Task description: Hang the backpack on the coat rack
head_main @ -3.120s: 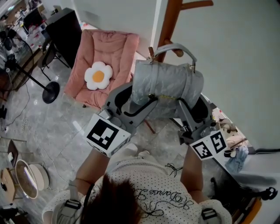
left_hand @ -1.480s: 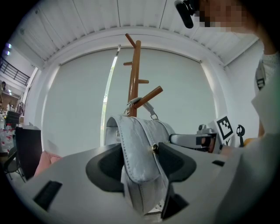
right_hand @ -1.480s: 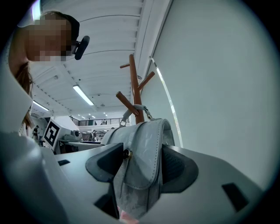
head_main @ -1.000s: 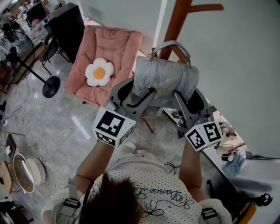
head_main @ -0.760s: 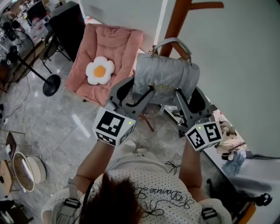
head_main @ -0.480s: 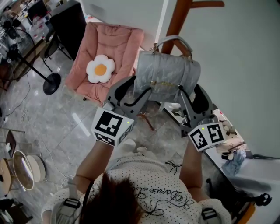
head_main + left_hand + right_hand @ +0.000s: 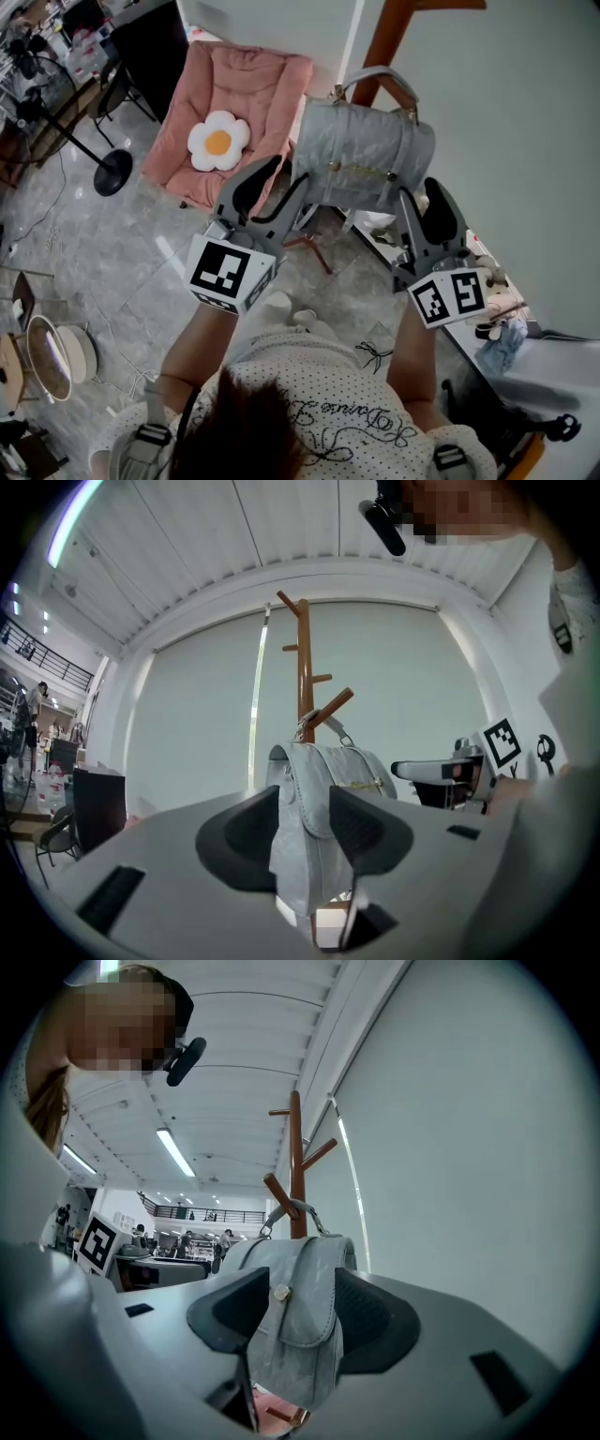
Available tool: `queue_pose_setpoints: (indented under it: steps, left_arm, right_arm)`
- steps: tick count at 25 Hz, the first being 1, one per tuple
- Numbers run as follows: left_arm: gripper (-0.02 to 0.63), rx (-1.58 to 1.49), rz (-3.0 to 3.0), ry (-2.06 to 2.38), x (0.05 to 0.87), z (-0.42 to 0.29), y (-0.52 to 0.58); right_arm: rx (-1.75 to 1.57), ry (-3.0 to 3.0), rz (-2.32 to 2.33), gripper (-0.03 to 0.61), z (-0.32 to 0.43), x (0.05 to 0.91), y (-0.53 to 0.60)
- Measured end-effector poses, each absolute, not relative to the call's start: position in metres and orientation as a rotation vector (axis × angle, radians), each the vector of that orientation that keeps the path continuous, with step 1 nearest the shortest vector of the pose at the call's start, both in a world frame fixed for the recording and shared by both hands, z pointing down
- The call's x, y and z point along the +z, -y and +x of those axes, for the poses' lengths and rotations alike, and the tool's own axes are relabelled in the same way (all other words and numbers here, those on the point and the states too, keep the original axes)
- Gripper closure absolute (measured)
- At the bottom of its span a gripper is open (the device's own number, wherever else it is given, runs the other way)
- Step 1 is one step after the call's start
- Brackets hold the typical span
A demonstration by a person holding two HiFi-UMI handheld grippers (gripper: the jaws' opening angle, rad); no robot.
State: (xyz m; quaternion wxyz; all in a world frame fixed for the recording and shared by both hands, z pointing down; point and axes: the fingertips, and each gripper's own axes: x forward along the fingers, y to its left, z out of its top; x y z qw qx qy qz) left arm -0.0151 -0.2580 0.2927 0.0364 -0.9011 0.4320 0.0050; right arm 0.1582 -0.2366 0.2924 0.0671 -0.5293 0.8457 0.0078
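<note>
The grey quilted backpack hangs level in front of the brown coat rack, its top handle looped over a peg. My left gripper sits just clear of the bag's left end, its jaws closing on nothing. In the left gripper view the backpack shows beyond the pads. My right gripper is at the bag's right end, jaws closing. That end of the backpack reaches in between the pads without being squeezed.
A pink folding chair with a flower cushion stands left of the rack. A fan stand is further left. A pale wall runs close behind the rack, with clutter at its foot on the right.
The backpack went up and back to the rack, and its handle now rests over the peg. My left gripper drew back off the bag's left end. Both pairs of jaws have narrowed.
</note>
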Motion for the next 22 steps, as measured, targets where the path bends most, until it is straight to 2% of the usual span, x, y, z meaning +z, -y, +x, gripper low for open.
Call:
queue_pose_setpoints:
  steps: [4, 9, 17, 22]
  left_arm:
    - [0.481, 0.012, -2.735, -1.359, 0.293, -0.024, 0.259]
    - [0.567, 0.014, -2.723, -1.401, 0.295, -0.03, 0.258]
    - [0.592, 0.003, -2.691, -1.466, 0.302, -0.041, 0.263]
    - [0.609, 0.01, -2.733, -1.426, 0.297, -0.045, 0.258]
  right_arm:
    - [0.031, -2.534, -1.605, 0.399, 0.153, 0.288, 0.233]
    - [0.052, -2.55, -1.624, 0.45, 0.147, 0.291, 0.23]
    - [0.09, -2.532, -1.676, 0.541, 0.149, 0.296, 0.229]
    - [0.113, -2.514, -1.698, 0.561, 0.147, 0.29, 0.225]
